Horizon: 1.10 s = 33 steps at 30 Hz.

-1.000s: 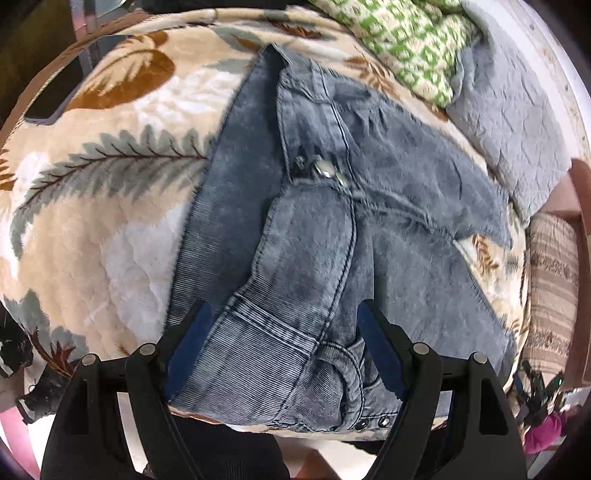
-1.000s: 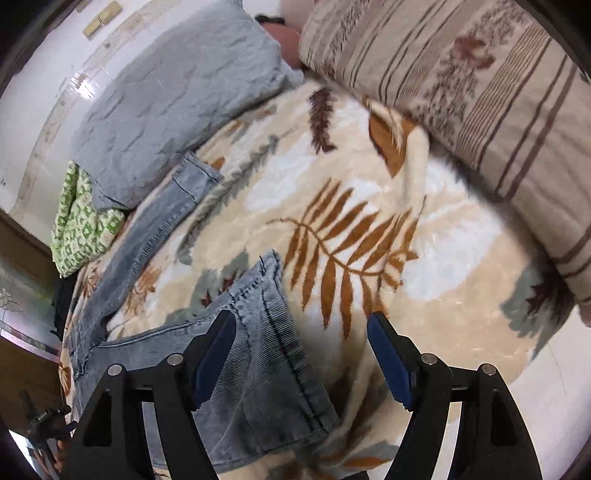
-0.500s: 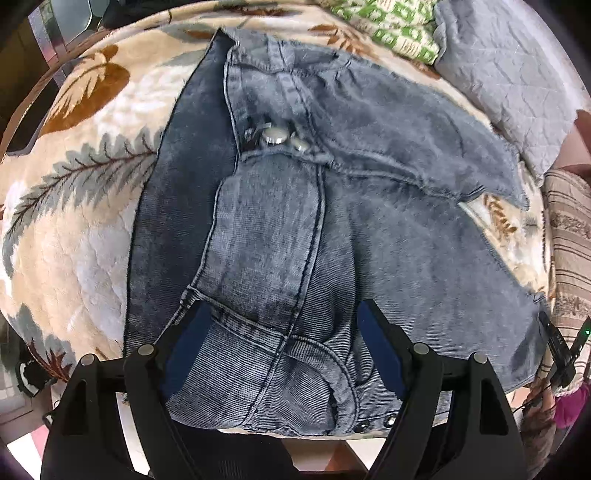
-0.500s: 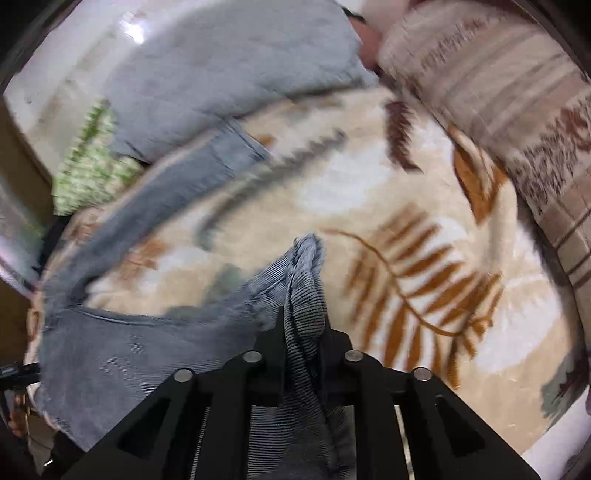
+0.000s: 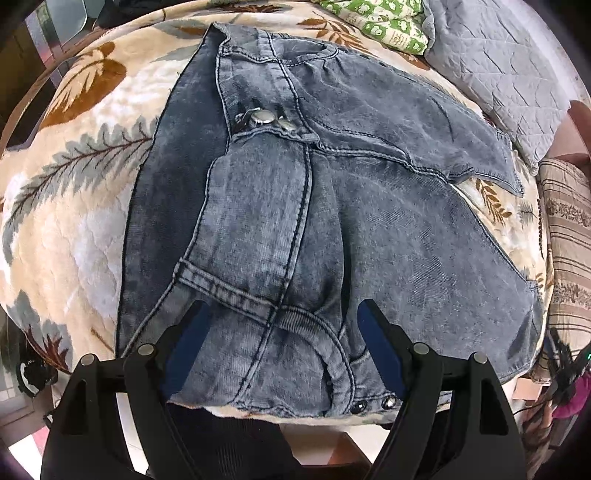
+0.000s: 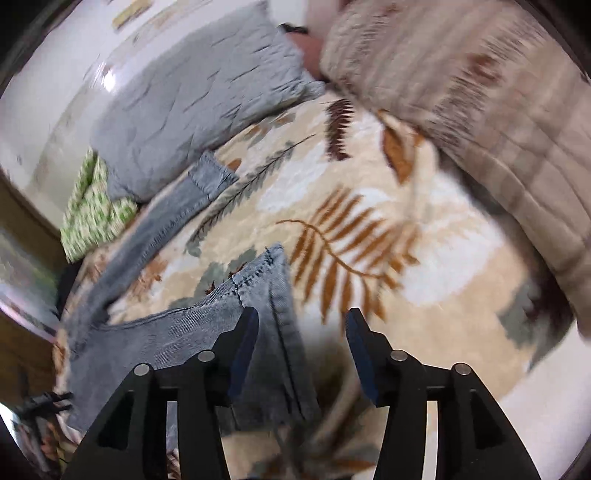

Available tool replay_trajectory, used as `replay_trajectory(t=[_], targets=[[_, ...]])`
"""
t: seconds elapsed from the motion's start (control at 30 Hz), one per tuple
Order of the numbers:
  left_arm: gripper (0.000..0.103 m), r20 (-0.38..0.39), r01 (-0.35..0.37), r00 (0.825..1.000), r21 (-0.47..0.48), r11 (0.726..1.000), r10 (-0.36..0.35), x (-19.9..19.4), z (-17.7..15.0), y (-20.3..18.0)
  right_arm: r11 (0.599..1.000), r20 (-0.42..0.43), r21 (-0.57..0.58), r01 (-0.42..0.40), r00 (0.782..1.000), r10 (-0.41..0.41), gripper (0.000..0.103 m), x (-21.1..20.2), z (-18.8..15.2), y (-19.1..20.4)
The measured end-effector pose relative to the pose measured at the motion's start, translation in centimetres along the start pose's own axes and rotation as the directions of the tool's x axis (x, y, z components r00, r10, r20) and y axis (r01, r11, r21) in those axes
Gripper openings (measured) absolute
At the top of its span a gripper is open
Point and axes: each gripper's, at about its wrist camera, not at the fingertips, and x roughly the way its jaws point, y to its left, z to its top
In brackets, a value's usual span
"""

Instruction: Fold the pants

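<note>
Grey-blue jeans [image 5: 295,206] lie spread on a leaf-patterned blanket [image 5: 74,206], waistband and metal button [image 5: 263,117] toward the far side. My left gripper [image 5: 284,332] is open and hovers over the denim near the bed's front edge. In the right wrist view one pant leg hem [image 6: 266,280] lies bunched between the fingers of my right gripper [image 6: 301,339], which is open. The other leg [image 6: 177,210] stretches away to the left. The right wrist view is motion-blurred.
A grey quilted pillow [image 5: 498,62] and green patterned cloth [image 5: 384,22] lie at the far side. A striped brown cushion [image 6: 480,92] lies at the right. The bed edge and floor show below the left gripper [image 5: 314,443].
My right gripper was shut on the pant leg hem half a second ago and has opened, letting it go. The left gripper has moved closer over the jeans, staying open.
</note>
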Motion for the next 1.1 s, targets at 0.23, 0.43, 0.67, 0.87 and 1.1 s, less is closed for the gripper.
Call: replay_trajectory(t=[0.23,0.43,0.67,0.87,1.1], targets=[[0.082,-0.007,0.048,0.999,0.007,0.999,-0.048,-0.4,-1.3,0.0,0.985,-0.040,0.150,-0.090,0.995,0.097,0.056,-0.1,-2.8,-2.8],[0.082,-0.011,0.040,0.999,0.001,0.999,-0.040,-0.2,-1.7,-0.1,0.974,-0.091,0.177,-0.140,0.983,0.158,0.056,2.4,-4.0,-1.9],[0.083,0.001,0.041,0.999,0.006,0.999,-0.041,-0.8,-1.7,0.2,0.989,-0.032,0.009,-0.146,0.989,0.147,0.018,0.5,-4.2,1.3],[0.083,-0.015,-0.031,0.999,0.050,0.998,0.032,0.9,-2.3,-0.2,0.999,-0.111,-0.043,0.019,0.994,-0.024,0.020,2.2,-5.5,-0.7],[0.083,-0.002,0.030,1.000,0.057,0.998,-0.030,-1.7,-0.5,0.9,0.999,-0.013,-0.034,0.008,1.000,-0.009,0.033,-0.9,-2.5,0.8]])
